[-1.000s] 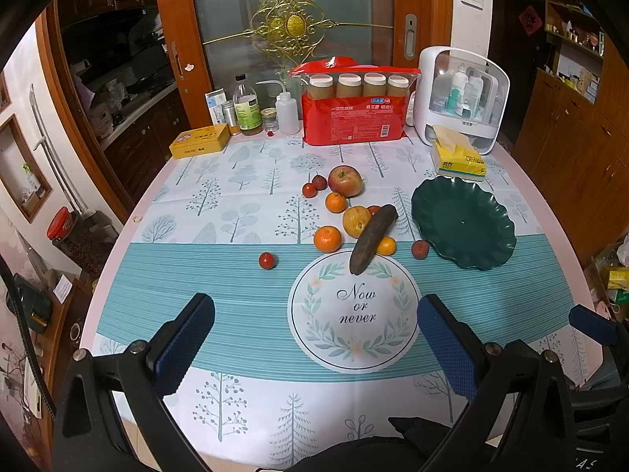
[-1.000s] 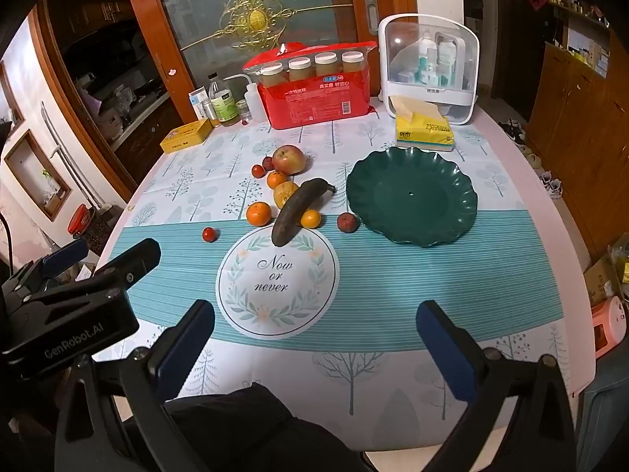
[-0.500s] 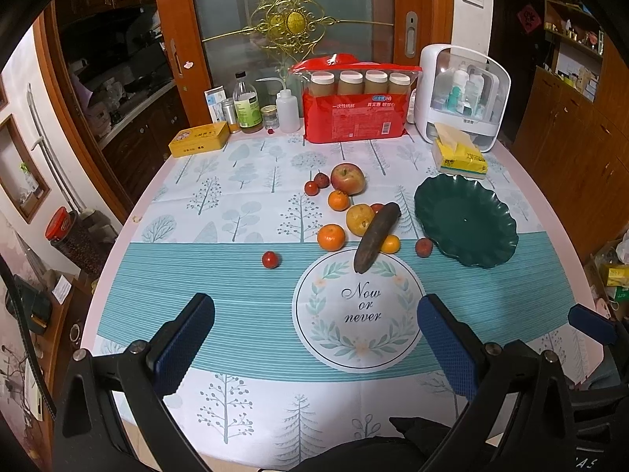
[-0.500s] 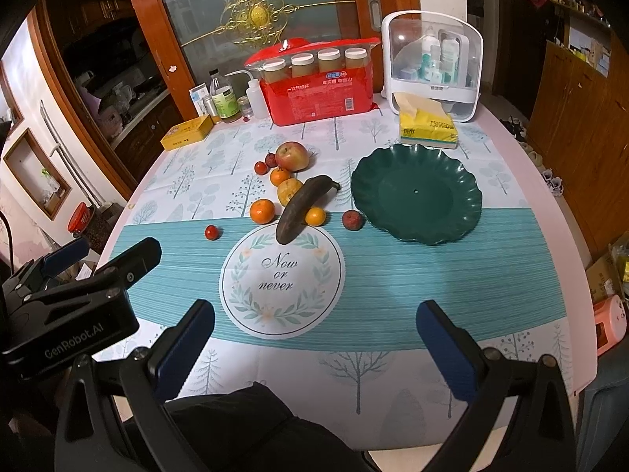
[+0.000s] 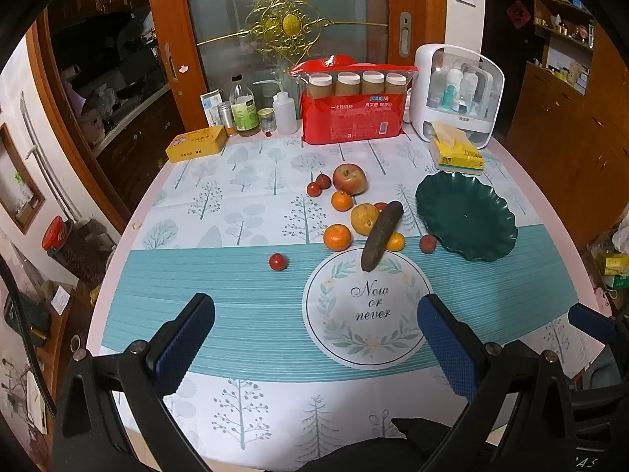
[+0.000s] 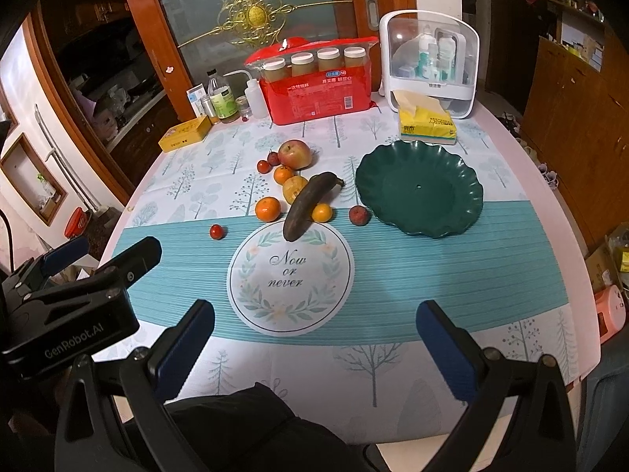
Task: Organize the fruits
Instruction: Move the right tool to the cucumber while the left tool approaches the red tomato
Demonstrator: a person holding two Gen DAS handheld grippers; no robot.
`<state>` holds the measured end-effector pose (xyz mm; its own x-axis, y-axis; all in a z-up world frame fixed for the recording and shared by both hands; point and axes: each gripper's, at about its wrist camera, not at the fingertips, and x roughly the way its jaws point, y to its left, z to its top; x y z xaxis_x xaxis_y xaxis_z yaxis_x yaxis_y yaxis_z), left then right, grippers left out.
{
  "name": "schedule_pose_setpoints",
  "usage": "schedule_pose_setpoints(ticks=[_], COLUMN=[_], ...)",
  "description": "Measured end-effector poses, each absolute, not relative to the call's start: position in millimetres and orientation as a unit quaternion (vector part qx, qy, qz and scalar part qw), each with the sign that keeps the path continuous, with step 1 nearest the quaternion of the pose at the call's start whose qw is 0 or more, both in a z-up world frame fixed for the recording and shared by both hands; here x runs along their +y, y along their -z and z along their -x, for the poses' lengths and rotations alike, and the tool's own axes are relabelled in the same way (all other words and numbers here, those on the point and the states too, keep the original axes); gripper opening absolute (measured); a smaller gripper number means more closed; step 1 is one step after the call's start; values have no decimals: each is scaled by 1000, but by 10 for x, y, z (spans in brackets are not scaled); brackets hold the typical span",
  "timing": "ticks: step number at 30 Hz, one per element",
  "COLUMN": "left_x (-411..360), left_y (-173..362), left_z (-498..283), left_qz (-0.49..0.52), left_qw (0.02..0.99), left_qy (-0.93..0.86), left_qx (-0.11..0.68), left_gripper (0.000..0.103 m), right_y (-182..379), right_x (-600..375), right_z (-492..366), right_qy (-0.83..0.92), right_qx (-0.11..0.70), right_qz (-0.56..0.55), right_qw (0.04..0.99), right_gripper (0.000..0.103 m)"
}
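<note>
Several fruits lie mid-table: a red apple (image 5: 349,179), a dark overripe banana (image 5: 381,236), a yellow pear (image 5: 365,218), oranges (image 5: 337,237) and small red fruits (image 5: 278,262). To their right sits an empty dark green plate (image 5: 487,232). My left gripper (image 5: 314,338) hovers open over the near table edge, well short of the fruit. In the right wrist view the banana (image 6: 304,206), apple (image 6: 295,153) and plate (image 6: 444,204) show again. My right gripper (image 6: 314,334) is open with nothing between its fingers, and the left gripper's body is at its left.
At the table's back stand a red pack of jars (image 5: 352,114), a white cosmetics case (image 5: 458,92), a yellow tissue pack (image 5: 458,151), bottles (image 5: 243,110) and a yellow tin (image 5: 196,148). A round "Now or never" print (image 5: 367,308) marks the cloth. Wooden cabinets stand at the right.
Both views have drifted slightly, so the fruit and plate sit a little further right and lower in frame. Both grippers stay open; nothing on the table has moved.
</note>
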<state>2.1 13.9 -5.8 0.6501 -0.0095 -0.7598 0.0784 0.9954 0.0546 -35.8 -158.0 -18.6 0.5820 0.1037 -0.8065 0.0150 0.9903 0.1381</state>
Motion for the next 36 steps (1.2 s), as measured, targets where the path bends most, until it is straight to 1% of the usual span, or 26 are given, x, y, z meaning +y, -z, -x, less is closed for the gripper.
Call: schedule_pose_setpoints(ticks=[10,17,24,36], left_x=[396,552,730,605], left_y=[47,139,182,350], left_z=[9,-75,-228,-899], left_qz=[-47,-48,-18,-16], left_qw=[908,901,898,886], left_qy=[52,54,50,53], left_qx=[414,428,437,461], left_gripper=[102,102,102,102], right_y=[202,274,326,433], right_x=[-1323,-1245,-1354,-1563], right_z=[460,468,388,-49], right_qy=[-6,13,40,14], right_qx=[452,450,453,448], right_qz=[-83,-102,-122,-146], right_qw=[888,887,882,882], right_gripper=[103,103,103,103])
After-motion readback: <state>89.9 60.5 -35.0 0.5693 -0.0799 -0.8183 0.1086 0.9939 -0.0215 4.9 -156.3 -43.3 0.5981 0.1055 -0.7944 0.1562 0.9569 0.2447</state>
